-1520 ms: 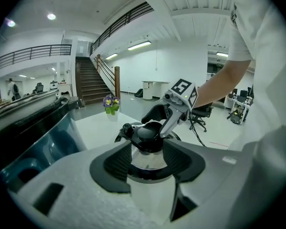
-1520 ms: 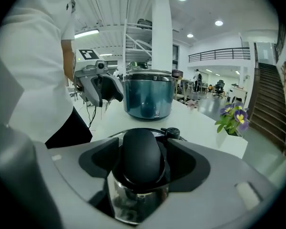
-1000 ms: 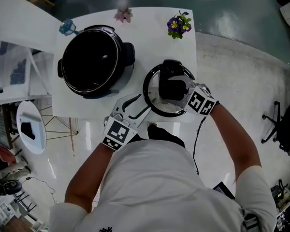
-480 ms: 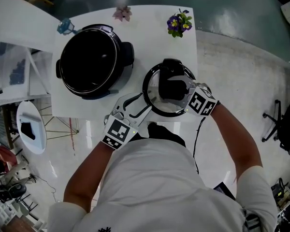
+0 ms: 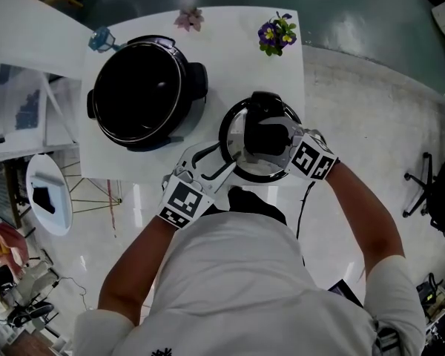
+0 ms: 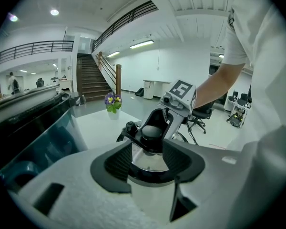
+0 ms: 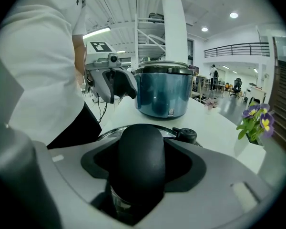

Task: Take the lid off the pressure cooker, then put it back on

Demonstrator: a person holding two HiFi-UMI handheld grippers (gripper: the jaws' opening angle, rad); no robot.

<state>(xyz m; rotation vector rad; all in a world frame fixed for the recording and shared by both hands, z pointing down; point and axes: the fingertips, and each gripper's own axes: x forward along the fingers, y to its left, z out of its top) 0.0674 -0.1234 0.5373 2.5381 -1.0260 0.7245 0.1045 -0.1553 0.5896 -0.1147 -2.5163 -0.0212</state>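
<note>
The lid [image 5: 234, 136] is clear, glossy glass in a shiny metal rim, and its handle [image 7: 136, 161] is smooth, matt black plastic. The cooker [image 7: 163, 97] has a glossy blue shell and a polished metal rim. The bench [image 5: 230, 65] is smooth and white, and the floor [image 5: 356, 124] gleams.

A white table [image 5: 230, 65] carries the open pressure cooker [image 5: 144, 95], its lid [image 5: 241, 158] beside it, purple flowers [image 5: 276, 35] and pink flowers [image 5: 189, 21]

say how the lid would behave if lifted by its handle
The lid looks like glass in a metal rim: probably stiff, heavy, breakable if dropped. Its black handle looks smooth and rounded, so a grip might slip. Lying flat, it should not roll.
</note>
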